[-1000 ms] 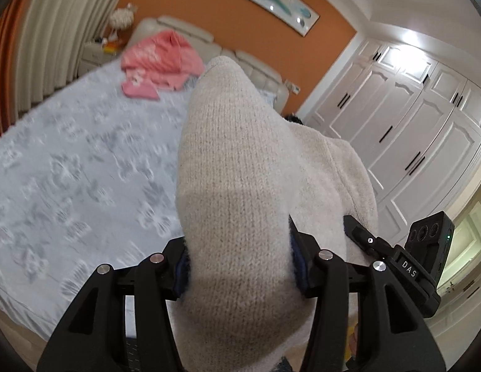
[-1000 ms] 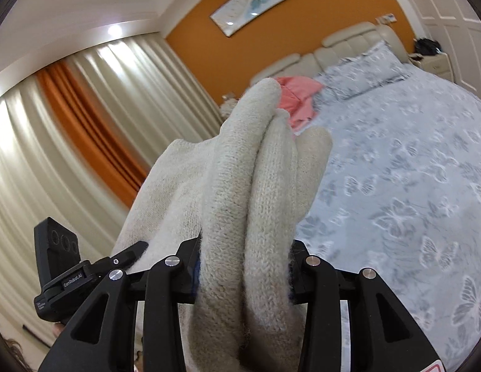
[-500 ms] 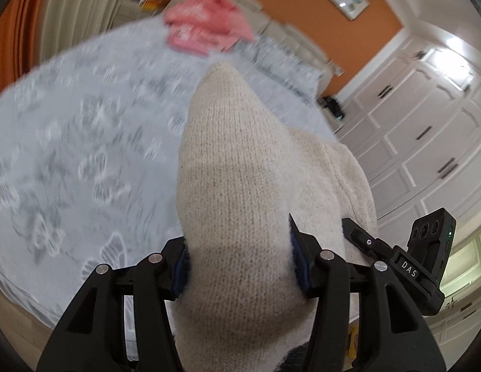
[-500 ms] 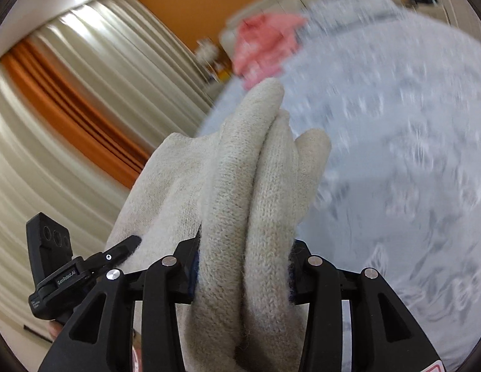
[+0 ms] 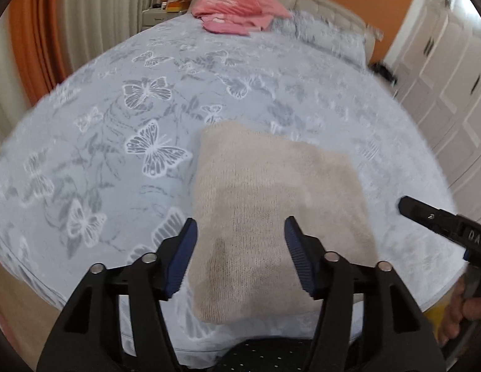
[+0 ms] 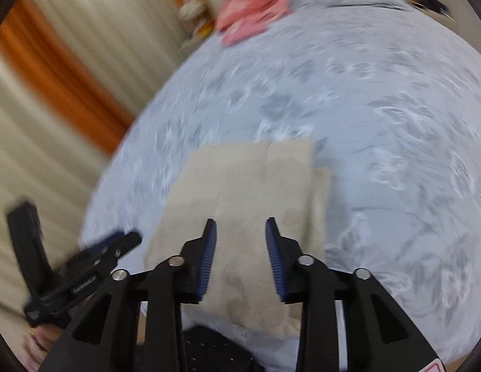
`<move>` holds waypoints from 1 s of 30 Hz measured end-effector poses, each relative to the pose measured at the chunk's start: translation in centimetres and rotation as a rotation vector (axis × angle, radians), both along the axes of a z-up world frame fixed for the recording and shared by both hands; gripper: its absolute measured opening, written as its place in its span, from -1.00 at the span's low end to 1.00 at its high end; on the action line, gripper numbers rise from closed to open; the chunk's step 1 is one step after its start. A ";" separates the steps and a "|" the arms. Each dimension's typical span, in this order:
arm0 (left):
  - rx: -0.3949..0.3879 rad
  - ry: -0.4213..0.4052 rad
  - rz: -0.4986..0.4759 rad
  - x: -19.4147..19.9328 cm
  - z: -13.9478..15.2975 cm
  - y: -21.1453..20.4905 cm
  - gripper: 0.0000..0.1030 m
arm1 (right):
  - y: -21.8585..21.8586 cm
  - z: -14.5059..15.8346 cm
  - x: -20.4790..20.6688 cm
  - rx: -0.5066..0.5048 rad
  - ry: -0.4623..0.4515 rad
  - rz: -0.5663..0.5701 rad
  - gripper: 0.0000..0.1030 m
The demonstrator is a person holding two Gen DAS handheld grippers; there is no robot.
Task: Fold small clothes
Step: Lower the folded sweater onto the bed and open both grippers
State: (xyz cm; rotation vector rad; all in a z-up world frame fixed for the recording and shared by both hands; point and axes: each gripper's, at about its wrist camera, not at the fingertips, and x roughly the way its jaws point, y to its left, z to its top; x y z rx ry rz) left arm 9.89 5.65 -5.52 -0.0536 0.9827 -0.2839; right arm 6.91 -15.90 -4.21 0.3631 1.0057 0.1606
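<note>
both hand-held grippers gape over the folded beige knit (image 5: 271,204), left hand-held gripper (image 5: 240,229) opening, right hand-held gripper (image 6: 240,229) closing, neither gripping.

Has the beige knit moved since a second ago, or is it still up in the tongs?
Yes. The beige knit has come down: before it hid the headboard, now it lies folded on the butterfly bedspread, no pad pressing it.

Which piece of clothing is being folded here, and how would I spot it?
Find the bed with the grey butterfly cover. At its near edge lies the beige knitted garment, folded flat. The only other clothing, a crumpled pink garment, lies by the headboard.
</note>
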 end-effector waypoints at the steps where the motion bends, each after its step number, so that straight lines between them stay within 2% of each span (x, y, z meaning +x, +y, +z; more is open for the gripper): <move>1: 0.022 0.012 -0.004 0.5 -0.6 -0.5 0.12 | 1.0 -1.8 0.8 -0.052 0.058 0.029 -0.49; 3: 0.058 0.067 -0.012 1.1 -2.3 -1.3 0.12 | 1.5 -7.2 2.0 -0.112 0.219 0.040 -0.70; 4: 0.070 0.098 -0.017 1.2 -3.3 -1.7 0.12 | 1.5 -8.5 2.0 -0.105 0.230 0.034 -0.70; 5: 0.096 0.109 -0.019 1.3 -4.2 -2.1 0.13 | 1.3 -8.4 1.8 -0.095 0.197 0.023 -0.71; 8: 0.172 0.068 -0.039 0.7 -4.5 -2.6 0.17 | 1.4 -6.4 1.6 -0.081 0.208 -0.007 -0.69; 10: 0.157 0.071 -0.033 0.6 -3.9 -2.4 0.17 | 1.4 -4.2 0.9 -0.104 0.165 -0.002 -0.67; 11: 0.144 0.075 -0.028 0.6 -3.6 -2.2 0.17 | 1.1 -3.9 0.7 -0.114 0.146 -0.006 -0.57; 13: 0.138 0.068 -0.020 0.1 -2.6 -1.9 0.17 | 0.7 -2.1 -0.7 -0.148 0.104 -0.019 -0.54; 19: 0.153 -0.006 -0.018 -2.6 0.2 -1.9 0.17 | -2.1 -0.7 -4.3 -0.173 0.074 -0.085 -0.49; 21: 0.148 -0.025 -0.016 -3.8 1.1 -1.8 0.17 | -2.7 -0.2 -5.8 -0.182 0.056 -0.110 -0.31; 24: 0.162 -0.053 -0.025 -5.4 2.0 -2.1 0.18 | -3.1 0.3 -7.7 -0.208 0.016 -0.135 -0.15; 30: 0.166 -0.106 -0.013 -9.4 3.2 -2.7 0.25 | -2.6 0.8 -12.0 -0.328 -0.084 -0.158 0.22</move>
